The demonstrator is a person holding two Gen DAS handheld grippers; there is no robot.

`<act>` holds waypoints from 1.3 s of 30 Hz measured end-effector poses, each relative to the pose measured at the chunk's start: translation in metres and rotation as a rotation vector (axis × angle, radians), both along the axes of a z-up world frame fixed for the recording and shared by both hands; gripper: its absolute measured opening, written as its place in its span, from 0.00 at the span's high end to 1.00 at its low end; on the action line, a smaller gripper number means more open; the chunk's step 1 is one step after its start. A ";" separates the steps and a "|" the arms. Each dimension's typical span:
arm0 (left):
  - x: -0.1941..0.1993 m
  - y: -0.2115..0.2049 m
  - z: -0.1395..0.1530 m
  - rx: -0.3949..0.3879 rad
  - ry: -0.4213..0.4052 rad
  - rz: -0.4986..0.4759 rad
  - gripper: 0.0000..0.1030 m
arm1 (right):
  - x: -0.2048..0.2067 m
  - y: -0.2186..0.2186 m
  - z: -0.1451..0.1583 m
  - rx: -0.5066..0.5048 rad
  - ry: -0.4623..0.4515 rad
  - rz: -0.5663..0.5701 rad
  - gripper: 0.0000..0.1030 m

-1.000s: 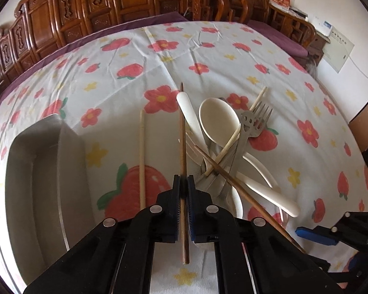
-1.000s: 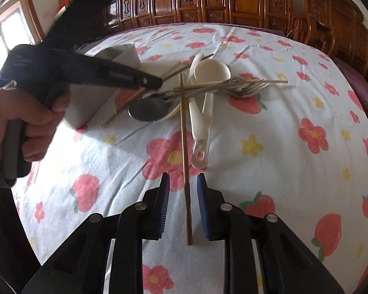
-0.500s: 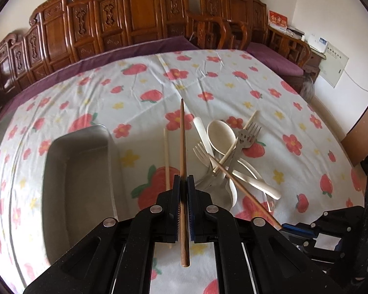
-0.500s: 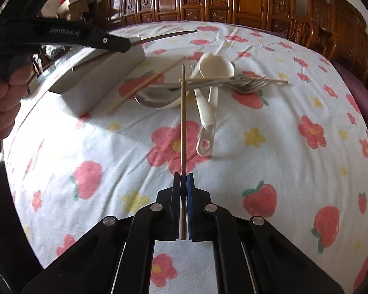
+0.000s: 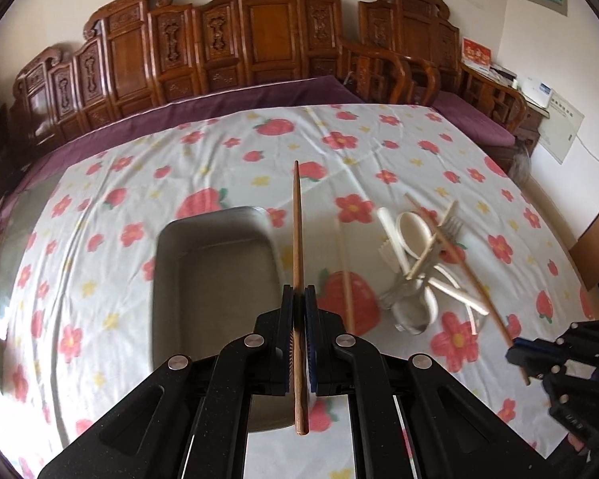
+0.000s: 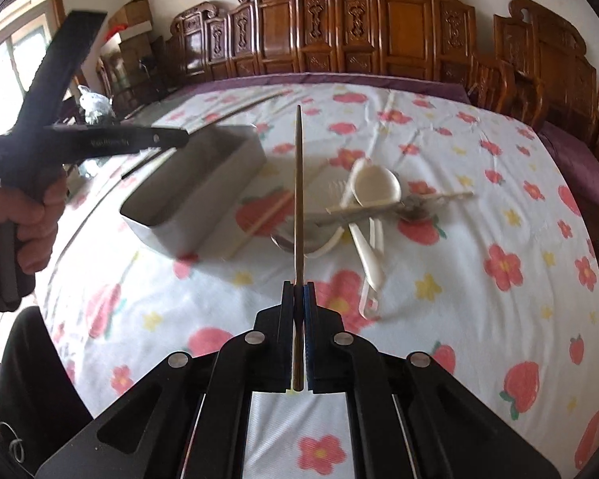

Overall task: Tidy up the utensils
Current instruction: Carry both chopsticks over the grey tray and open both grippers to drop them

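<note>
I work over a round table under a white cloth (image 5: 203, 167) printed with red flowers and strawberries; beyond my claws a purple cushion edges a row of carved wooden chairs (image 5: 259, 40) against a pale wall, and a window shows far left in my right view

Just left of my left claw (image 5: 298, 299), and below it, sits a grey metal tray (image 5: 215, 271); I see bare metal inside it. In my right view the same tray lies ahead and to the left

My left claw is clamped on a dark brown chopstick (image 5: 297, 239) that runs straight ahead between the pads, over the tray's right rim. My right claw (image 6: 298, 295) is pinched tight on a second brown chopstick (image 6: 298, 199), lifted off the cloth

Right of my left claw lies the heap of utensils (image 5: 423, 267): a cream spoon (image 6: 373, 185), a white spoon, metal forks and pale chopsticks, one pale chopstick (image 5: 345, 275) lying alone between tray and heap

My left hand (image 6: 18, 223) grips its handle at the far left of my right view
</note>
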State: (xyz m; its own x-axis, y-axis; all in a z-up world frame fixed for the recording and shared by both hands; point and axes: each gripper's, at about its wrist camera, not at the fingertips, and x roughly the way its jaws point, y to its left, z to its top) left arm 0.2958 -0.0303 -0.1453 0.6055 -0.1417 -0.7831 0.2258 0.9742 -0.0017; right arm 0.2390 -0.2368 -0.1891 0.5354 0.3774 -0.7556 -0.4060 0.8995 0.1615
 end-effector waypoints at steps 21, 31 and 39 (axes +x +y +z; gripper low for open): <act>-0.001 0.065 -0.036 0.019 0.072 0.084 0.95 | 0.014 0.075 0.030 0.044 -0.026 0.063 0.94; 0.003 0.075 -0.042 0.008 0.057 0.101 0.77 | 0.025 0.096 0.019 0.051 0.001 0.066 0.94; -0.013 0.095 -0.025 -0.035 -0.026 0.149 0.75 | 0.039 0.114 0.009 0.060 0.020 0.074 0.94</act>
State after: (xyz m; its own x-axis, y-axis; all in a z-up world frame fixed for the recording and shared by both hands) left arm 0.2826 0.0643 -0.1706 0.6421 -0.0764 -0.7628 0.0796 0.9963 -0.0327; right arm 0.2780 -0.1228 -0.1800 0.4896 0.4605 -0.7404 -0.4672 0.8555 0.2232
